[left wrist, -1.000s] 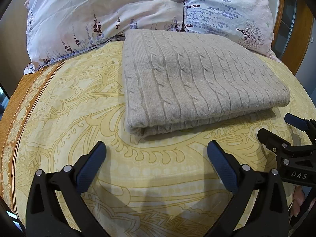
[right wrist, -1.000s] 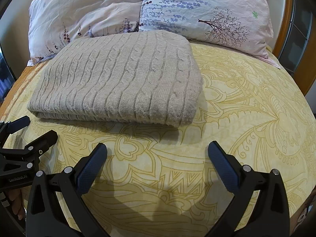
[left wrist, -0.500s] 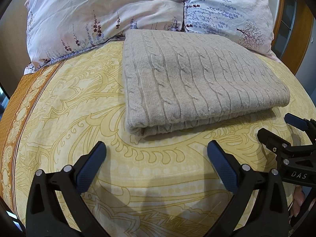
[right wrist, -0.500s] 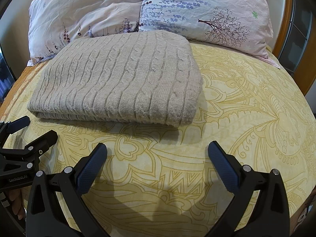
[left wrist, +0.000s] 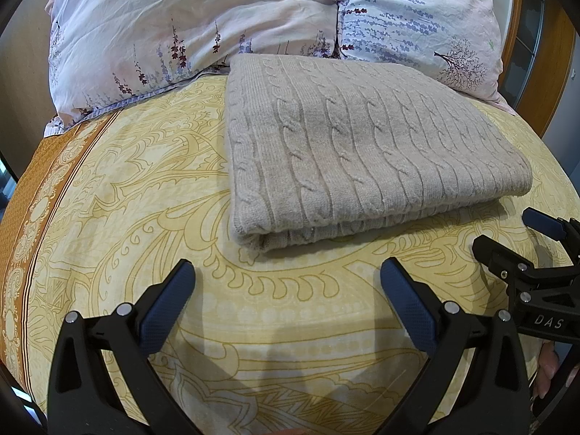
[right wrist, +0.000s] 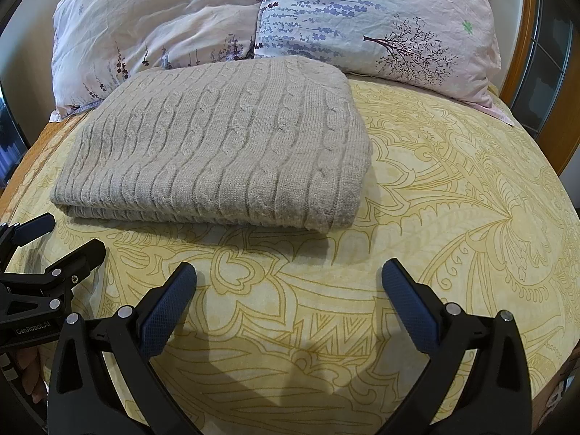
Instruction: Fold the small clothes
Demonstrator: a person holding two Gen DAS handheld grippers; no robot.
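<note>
Two grippers sit low over the yellow patterned bedspread (left wrist: 137, 195), and I see both spread wide with nothing between their pads. My left gripper (left wrist: 286, 290) has the folded grey cable-knit sweater (left wrist: 362, 152) at 12 o'clock, just apart. From my right gripper (right wrist: 288, 290) it lies toward 11 o'clock. Floral pillows (right wrist: 362, 18) touch its far edge.

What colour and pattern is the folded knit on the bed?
Beige-grey cable knit, clearest in the left wrist view.
</note>
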